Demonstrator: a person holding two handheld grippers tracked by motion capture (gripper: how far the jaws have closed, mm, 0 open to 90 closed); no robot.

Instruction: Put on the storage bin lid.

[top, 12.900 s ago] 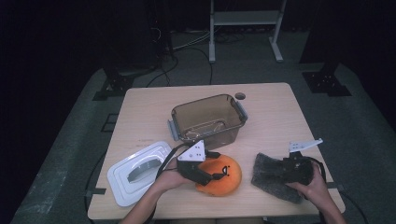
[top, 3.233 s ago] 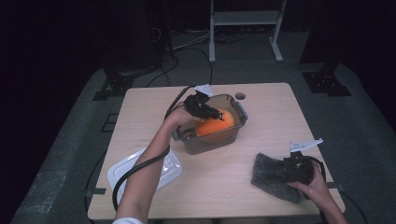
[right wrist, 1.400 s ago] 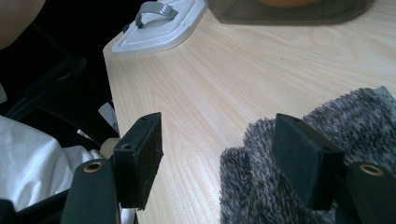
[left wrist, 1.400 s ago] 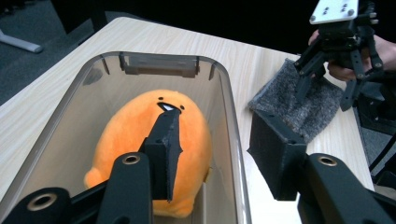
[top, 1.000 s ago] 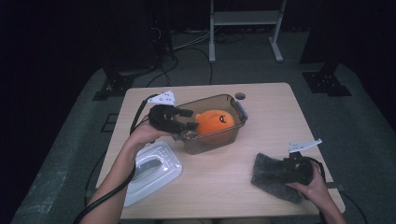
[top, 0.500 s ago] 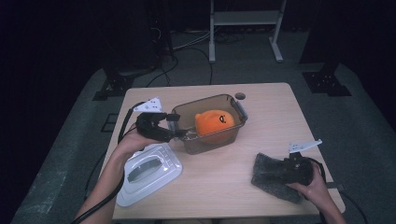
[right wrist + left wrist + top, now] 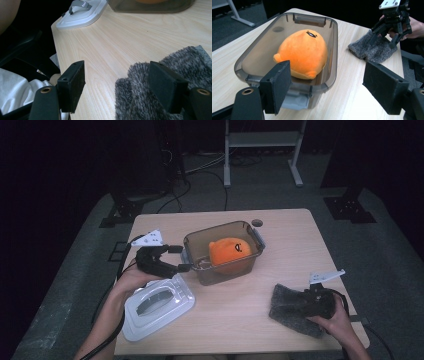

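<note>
An orange plush with a small face lies inside a smoky clear box at the table's middle. My left gripper hovers just left of the box's short end; its jaws have just been opening and stand open, nothing between them. In the left gripper view the plush fills the box straight ahead. My right gripper is open at the front right, over the left part of a grey fuzzy cloth. In the right gripper view one jaw stands over the cloth, the other over bare wood.
The box's white lid with a grey handle lies on the table at the front left, under the left forearm. The right gripper appears beyond the cloth in the left gripper view. A cable hole sits behind the box.
My left gripper has drawn back from the box, to the left and nearer the table's front, and its jaws have widened. The plush stays in the box. The right hand is still.
</note>
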